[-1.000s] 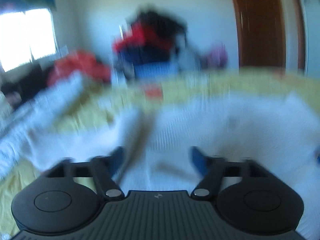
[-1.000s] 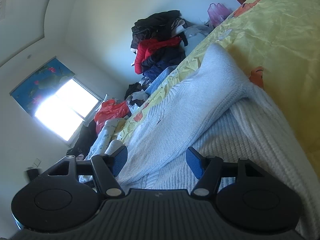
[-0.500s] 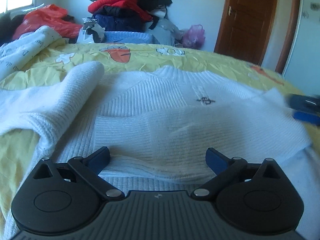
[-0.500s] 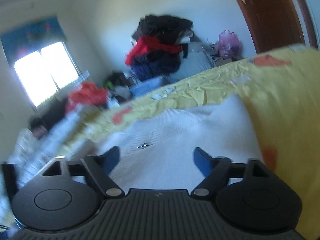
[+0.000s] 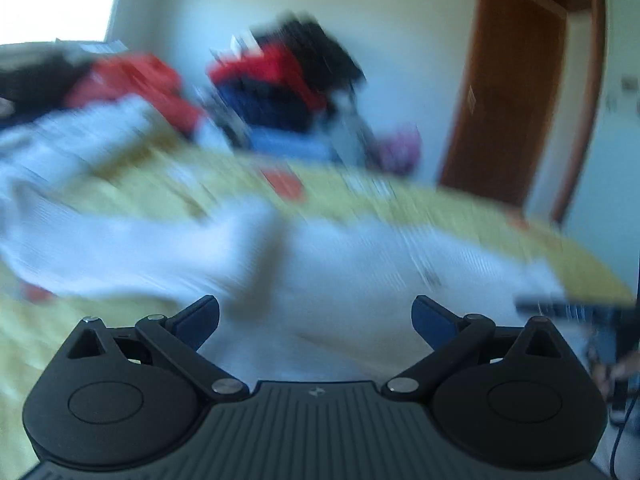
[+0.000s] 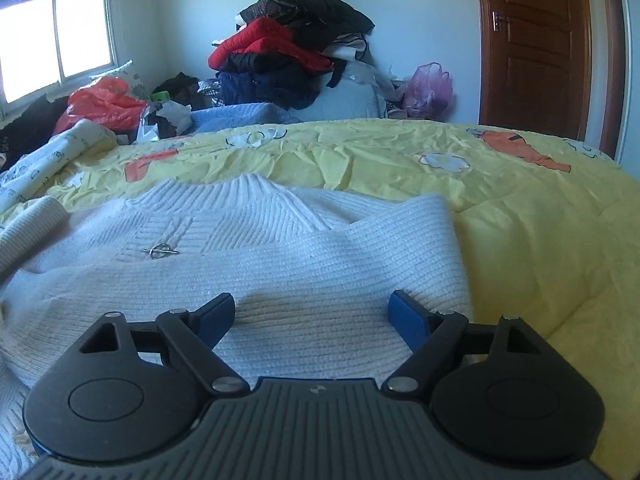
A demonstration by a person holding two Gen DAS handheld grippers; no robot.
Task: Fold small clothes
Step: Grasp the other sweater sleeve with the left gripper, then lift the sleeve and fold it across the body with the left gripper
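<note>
Only the right wrist view is sharp: the white sweater [image 6: 280,256] lies flat on the yellow bedspread [image 6: 520,220]. Left gripper [image 5: 316,314] and right gripper [image 6: 312,312] both gape wide over it, holding nothing.

A yellow bedspread [image 6: 400,160] with orange and white cartoon prints is covering the bed. Beyond the bed's far edge a pile of dark and red clothes [image 6: 288,56] is sitting against the wall, with a pink plastic bag [image 6: 428,88] lying just beside it. A red bag [image 6: 104,104] is resting near the far left corner, under the window [image 6: 56,40]. A brown wooden door [image 6: 536,40] is standing past the far right corner.
</note>
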